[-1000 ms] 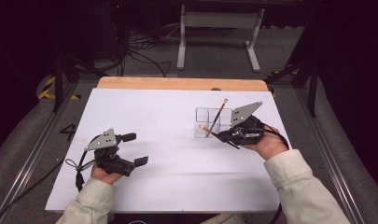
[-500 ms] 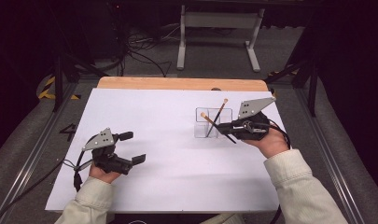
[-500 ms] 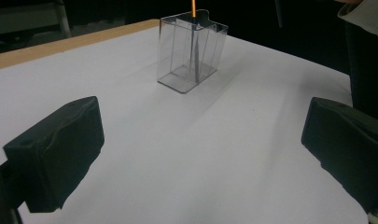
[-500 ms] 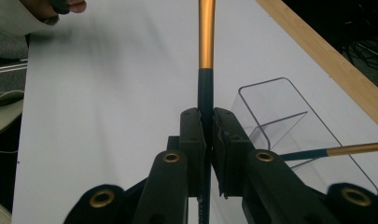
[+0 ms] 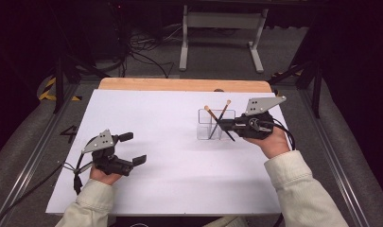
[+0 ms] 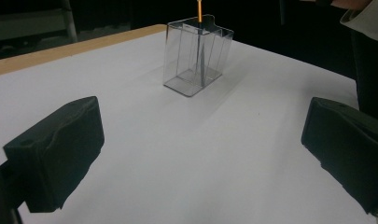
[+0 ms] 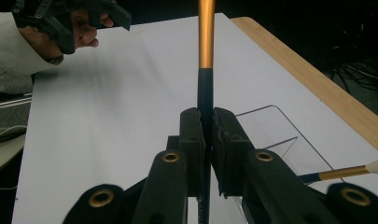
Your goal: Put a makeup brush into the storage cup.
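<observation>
Raised since before, the right gripper (image 5: pixel 228 126) clamps its fingers on a black-and-gold brush (image 7: pixel 206 70) over the clear plastic box (image 5: pixel 209 130) near the counter's far right corner; left gripper (image 5: pixel 132 148) fingers stand apart.

Black-and-gold brush (image 7: pixel 206 56), clear holder (image 6: pixel 196 56), white table (image 5: pixel 170 123).

1. The clear rectangular plastic holder (image 6: pixel 196 56) looks glossy and smooth.
2. The black-and-gold brush handle (image 7: pixel 206 60) has a satin, lacquered sheen.
3. The white matt sheet (image 5: pixel 179 156) covers a pale wooden table (image 5: pixel 179 84).
4. The black gripper pads (image 7: pixel 224 140) look like dull, ribbed rubber.
</observation>
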### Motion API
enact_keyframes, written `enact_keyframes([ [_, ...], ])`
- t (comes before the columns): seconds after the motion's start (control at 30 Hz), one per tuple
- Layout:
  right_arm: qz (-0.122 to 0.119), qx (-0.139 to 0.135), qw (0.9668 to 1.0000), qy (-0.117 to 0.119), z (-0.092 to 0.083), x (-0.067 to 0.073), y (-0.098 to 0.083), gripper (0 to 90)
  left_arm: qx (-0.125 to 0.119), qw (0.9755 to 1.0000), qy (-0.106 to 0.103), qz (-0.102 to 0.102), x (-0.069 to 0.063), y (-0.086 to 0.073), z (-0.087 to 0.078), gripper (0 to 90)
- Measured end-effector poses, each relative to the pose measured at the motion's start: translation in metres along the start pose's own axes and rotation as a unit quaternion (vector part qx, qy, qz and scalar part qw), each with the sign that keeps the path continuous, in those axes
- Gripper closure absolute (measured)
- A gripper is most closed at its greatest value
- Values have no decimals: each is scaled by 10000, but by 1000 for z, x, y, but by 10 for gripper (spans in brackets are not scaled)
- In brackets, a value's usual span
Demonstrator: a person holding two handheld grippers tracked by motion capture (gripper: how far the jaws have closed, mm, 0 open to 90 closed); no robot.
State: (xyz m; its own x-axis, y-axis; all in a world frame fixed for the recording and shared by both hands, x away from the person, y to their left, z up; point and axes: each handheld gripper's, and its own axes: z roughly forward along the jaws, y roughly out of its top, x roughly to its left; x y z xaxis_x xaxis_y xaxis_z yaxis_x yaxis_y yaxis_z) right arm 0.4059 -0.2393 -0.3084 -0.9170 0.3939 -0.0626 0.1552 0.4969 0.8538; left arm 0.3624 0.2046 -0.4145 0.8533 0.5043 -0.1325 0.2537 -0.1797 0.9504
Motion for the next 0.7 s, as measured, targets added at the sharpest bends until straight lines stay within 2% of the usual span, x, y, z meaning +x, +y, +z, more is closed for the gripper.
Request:
enact_keyframes([
  [0.13,74,-141,9999,-57,1,0,-1,834,-10,10000,23,16,0,0,0,0],
  [0.3,218,-524,9983,-158,1,-3,-4,833,-24,10000,13,-10,0,0,-1,0],
  [0.53,164,-804,9961,-326,1,-3,-3,833,-26,10000,16,-10,1,0,-2,0],
  [0.7,159,-1060,9930,-495,0,-4,-4,833,-41,10000,22,7,1,0,-2,0],
])
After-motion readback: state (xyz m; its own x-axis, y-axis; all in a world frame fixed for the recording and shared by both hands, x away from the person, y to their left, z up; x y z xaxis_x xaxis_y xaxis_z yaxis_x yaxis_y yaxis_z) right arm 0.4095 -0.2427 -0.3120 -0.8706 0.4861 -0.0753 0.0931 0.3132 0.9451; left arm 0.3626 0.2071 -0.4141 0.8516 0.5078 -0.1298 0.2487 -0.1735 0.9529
